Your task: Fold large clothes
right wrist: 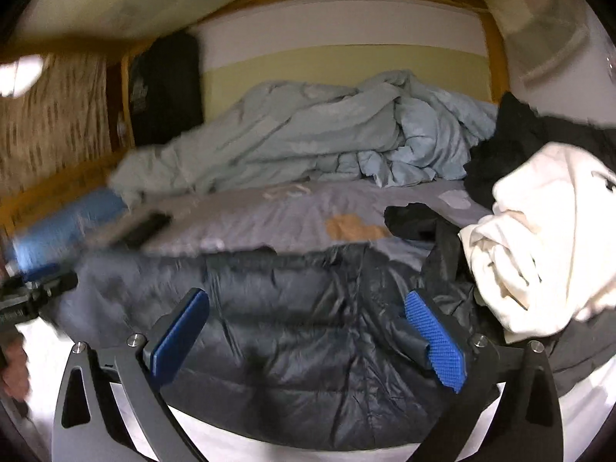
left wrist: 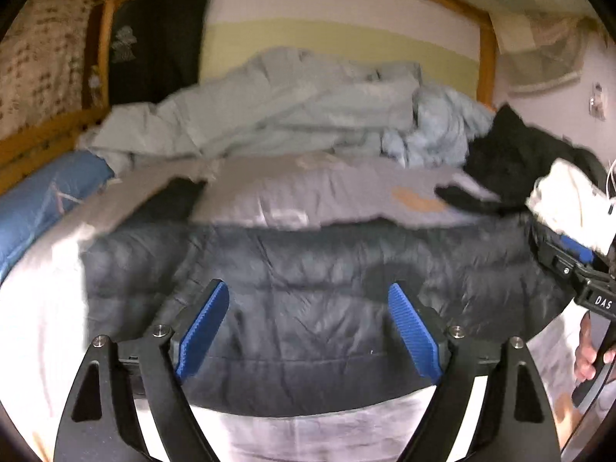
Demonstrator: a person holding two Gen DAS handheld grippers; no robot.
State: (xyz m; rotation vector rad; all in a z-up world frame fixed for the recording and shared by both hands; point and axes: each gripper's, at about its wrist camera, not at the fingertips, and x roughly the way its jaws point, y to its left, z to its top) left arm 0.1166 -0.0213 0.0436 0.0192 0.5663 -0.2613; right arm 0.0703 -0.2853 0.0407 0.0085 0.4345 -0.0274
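Left gripper (left wrist: 308,331) fingers spread apart at lower frame, clamping nothing, right gripper (right wrist: 306,340) fingers likewise wide and empty, dark puffer jacket (left wrist: 308,269) flat across bed (left wrist: 42,308) centre, cream garment (right wrist: 539,250) at right, rumpled pale-blue duvet (left wrist: 277,115) behind

Left gripper (left wrist: 308,323) and right gripper (right wrist: 308,337) both gape wide, empty.

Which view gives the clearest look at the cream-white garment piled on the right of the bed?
The right wrist view: the cream-white garment fills much of its right side, folds visible, lying partly on the dark puffer jacket. The left wrist view shows only a small, blurred piece at its right edge, behind the right gripper.
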